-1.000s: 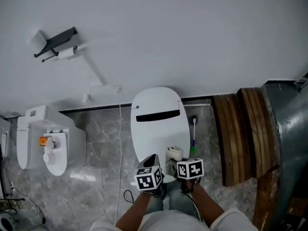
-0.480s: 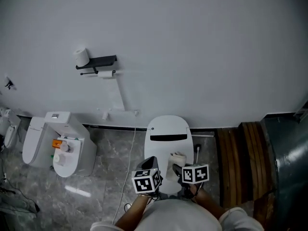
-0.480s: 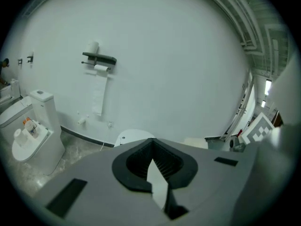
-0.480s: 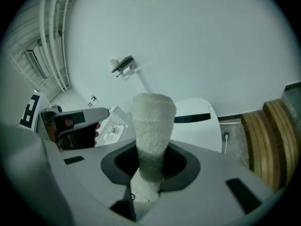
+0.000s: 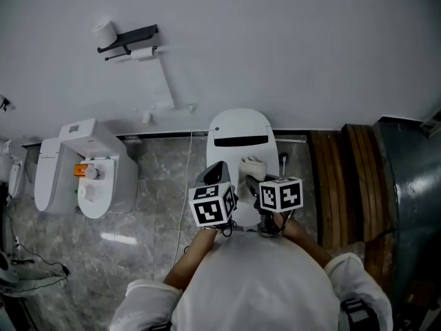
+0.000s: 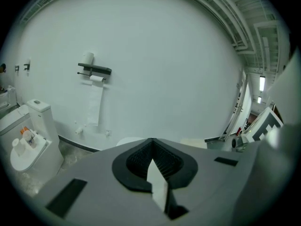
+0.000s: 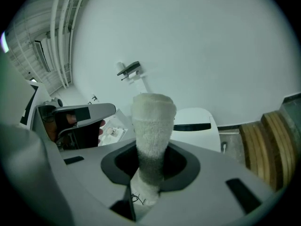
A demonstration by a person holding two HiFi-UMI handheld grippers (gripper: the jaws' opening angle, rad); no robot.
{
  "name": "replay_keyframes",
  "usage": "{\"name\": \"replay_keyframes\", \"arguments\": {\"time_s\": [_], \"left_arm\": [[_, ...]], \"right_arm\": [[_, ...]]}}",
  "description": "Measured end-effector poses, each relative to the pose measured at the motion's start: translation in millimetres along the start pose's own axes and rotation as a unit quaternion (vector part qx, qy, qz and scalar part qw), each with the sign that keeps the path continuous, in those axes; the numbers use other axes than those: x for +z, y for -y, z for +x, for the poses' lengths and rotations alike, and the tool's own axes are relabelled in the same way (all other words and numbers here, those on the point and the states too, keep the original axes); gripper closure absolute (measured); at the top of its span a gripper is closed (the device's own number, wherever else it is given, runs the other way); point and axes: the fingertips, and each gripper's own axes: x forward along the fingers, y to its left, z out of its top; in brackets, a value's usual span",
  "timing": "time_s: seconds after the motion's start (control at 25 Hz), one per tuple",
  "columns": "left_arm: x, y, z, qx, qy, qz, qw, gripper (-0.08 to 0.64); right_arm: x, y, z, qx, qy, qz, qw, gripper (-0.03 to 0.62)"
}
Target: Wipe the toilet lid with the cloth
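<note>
Right gripper (image 7: 148,175) clenches the cloth (image 7: 151,121) (left gripper (image 6: 153,168) pinched closed, empty); best to lower it flat onto the toilet lid (image 5: 241,126) and sweep evenly.

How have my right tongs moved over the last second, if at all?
Yes. In the head view the right tongs and the cloth have moved up the picture over the toilet lid, from its front end toward its black strip.

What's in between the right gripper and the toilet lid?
The cloth, clamped in the right gripper, pokes toward the toilet lid; right gripper view shows it.
</note>
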Motion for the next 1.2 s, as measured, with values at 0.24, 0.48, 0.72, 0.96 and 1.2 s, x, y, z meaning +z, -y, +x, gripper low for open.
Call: {"name": "replay_keyframes", "arguments": {"time_s": [0.24,0.48,0.72,0.96,1.2], "left_arm": [[11.2,-0.4,12.3,-0.013,-0.004,-0.016,0.9998,0.549],[17.1,0.4,22.6,-0.016,-0.006,-0.013,0.9998,0.549],[13.4,-4.2,32.3,-0.019,-0.013,-0.012,0.9997,0.549],[13.5,-5.3,37.7,-0.02,-0.019,-0.014,0.9995,0.549],[6.6,-3.8,40.5,-0.028,-0.025,-0.024,0.999,0.549]], "right_arm": [[16.9,-3.4,7.4,0.002,0.008,-0.004,1.0,0.495],[39.4,-1.1,9.3,-0.003,0.026,-0.017,1.0,0.495],[50.7,3.9,13.1,-0.012,0.037,-0.019,0.999,0.495],[55.3,13.7,11.9,-0.02,0.037,-0.008,0.999,0.495],[55.4,22.1,8.8,-0.028,0.042,0.0,0.999,0.495]]}}
